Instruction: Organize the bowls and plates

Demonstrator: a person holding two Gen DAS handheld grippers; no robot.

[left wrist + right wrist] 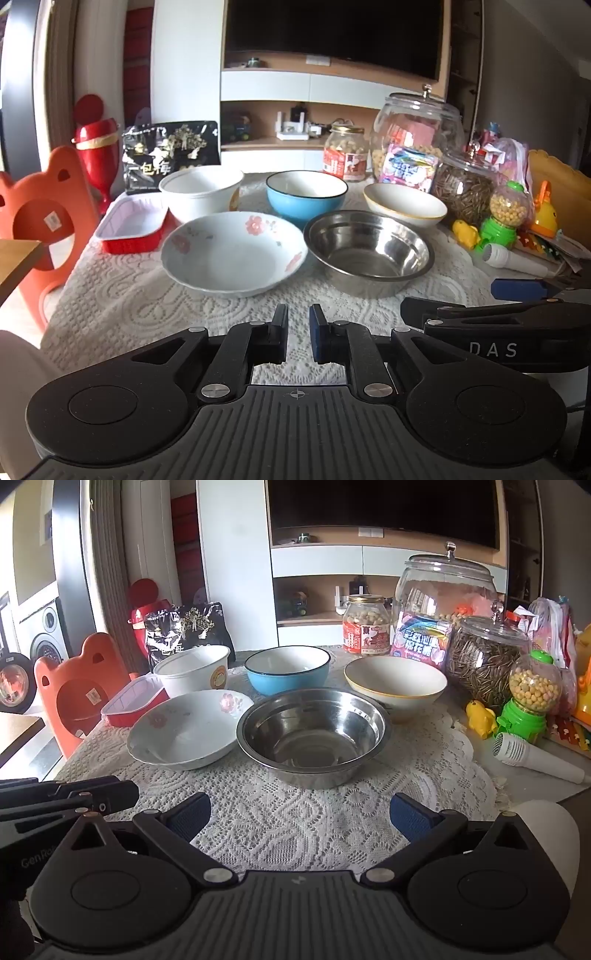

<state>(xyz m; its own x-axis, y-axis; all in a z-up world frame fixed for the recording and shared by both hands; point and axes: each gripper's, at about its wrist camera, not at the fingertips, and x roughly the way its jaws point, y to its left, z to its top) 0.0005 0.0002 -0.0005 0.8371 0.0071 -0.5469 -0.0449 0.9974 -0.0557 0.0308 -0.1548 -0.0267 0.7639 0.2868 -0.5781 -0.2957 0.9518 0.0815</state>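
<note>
On the lace tablecloth [147, 306] stand a white floral bowl [234, 254], a steel bowl [369, 251], a blue bowl [306, 195], a white paper bowl [201, 192] and a white gold-rimmed bowl [404, 205]. The same show in the right wrist view: floral bowl [188, 727], steel bowl [314, 734], blue bowl [288, 670], paper bowl [192, 668], gold-rimmed bowl [395, 683]. My left gripper [298, 334] is nearly shut and empty, in front of the floral and steel bowls. My right gripper [299, 816] is open and empty, in front of the steel bowl.
A red foil tray [133, 225] sits at the left. Glass jars [417, 136], a seed jar [465, 188], a snack bag [170, 155], toys [506, 218] and a toy microphone [532, 757] crowd the back and right. An orange chair [40, 218] stands left of the table.
</note>
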